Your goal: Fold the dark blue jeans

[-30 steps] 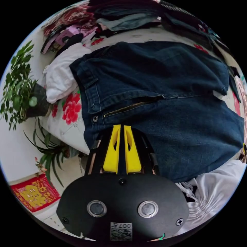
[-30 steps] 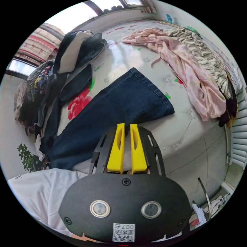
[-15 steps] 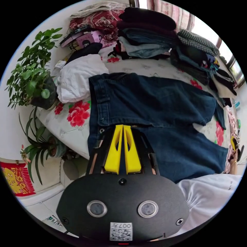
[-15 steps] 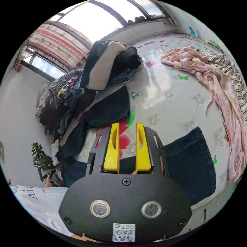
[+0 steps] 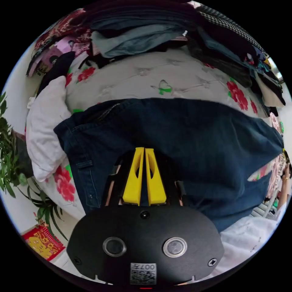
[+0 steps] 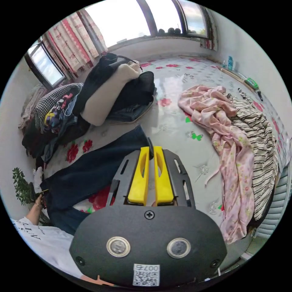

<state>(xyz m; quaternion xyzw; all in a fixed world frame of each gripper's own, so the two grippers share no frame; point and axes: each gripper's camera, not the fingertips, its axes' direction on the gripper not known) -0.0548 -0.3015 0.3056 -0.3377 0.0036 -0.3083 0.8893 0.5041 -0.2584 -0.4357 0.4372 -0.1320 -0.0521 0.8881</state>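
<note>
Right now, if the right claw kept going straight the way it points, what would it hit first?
Probably the dark blue denim jeans, whose edge lies at the right claw tips; beyond is bare floral quilted bedspread. Depth is unclear.

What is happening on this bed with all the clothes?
A person is folding dark blue jeans on a flowered bed using two handheld tools. The left gripper is closed on the denim near the waistband. The right gripper has its jaws together at the far edge of a leg. Other clothes lie piled around.

Left gripper and right gripper both have jaws nearly together.
</note>
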